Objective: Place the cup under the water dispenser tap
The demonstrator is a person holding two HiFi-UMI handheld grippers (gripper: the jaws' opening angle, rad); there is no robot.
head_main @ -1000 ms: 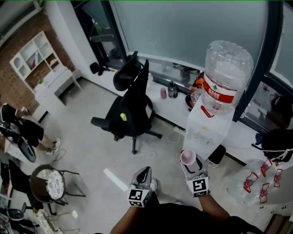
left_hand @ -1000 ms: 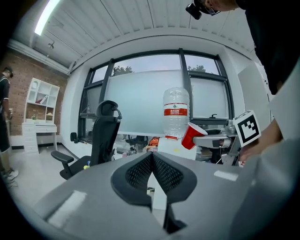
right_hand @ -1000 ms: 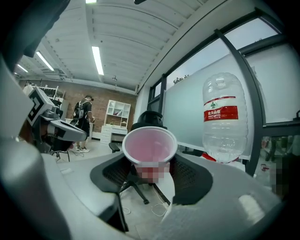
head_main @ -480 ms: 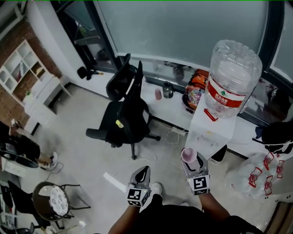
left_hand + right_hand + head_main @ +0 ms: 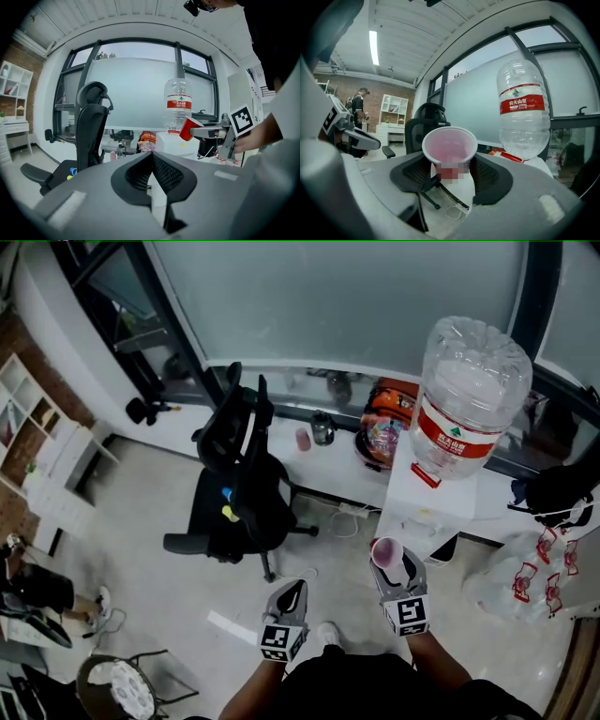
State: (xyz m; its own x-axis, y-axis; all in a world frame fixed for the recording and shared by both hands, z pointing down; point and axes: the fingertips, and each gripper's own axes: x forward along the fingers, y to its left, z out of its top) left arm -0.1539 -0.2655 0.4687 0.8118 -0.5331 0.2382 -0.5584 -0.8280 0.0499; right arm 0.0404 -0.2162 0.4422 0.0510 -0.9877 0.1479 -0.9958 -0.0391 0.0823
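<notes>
The cup (image 5: 449,149) is pinched between the fingers of the right gripper (image 5: 388,563), near the dispenser (image 5: 422,495); the left gripper (image 5: 293,593), farther from it, has its fingers pressed together.

The left gripper (image 5: 296,589) and right gripper (image 5: 392,570) are grey with black meshed pads (image 5: 165,174). Behind each sits a black-and-white marker cube (image 5: 281,641). The person's top (image 5: 375,692) is black.

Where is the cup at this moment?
In the head view the cup is right of centre, gripped between the jaws of the right gripper, just before the white water dispenser.
</notes>
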